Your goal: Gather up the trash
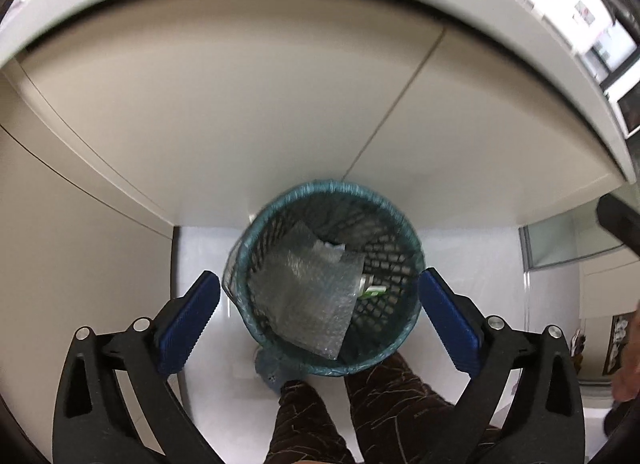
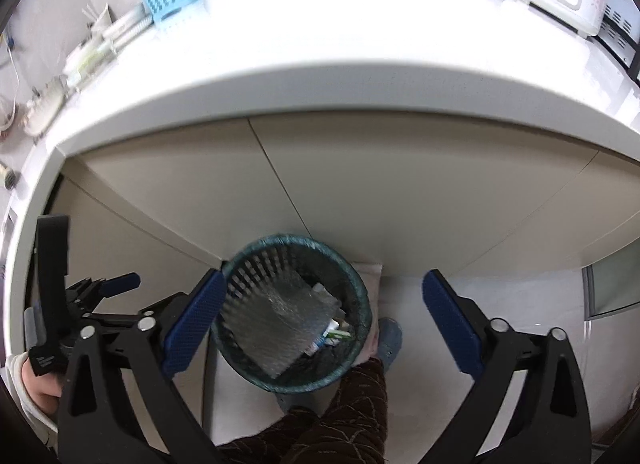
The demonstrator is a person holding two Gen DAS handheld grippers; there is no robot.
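Teal-lined black mesh bin (image 1: 326, 276) sits on the floor at lower centre of both views, below the white tabletop (image 2: 320, 64). Bubble wrap (image 1: 308, 300) lies inside it, beside small packaging (image 2: 330, 334). Left tongs (image 1: 320, 304) and right tongs (image 2: 320, 320) both stand wide apart, gripping nothing.

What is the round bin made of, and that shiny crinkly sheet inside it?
The bin looks like dark plastic mesh: light shows through its slotted wall. A thin greenish bag, probably plastic film, folds over its rim. The sheet looks like clear bubble wrap: it shows rows of tiny glossy bumps, though blur leaves that uncertain.
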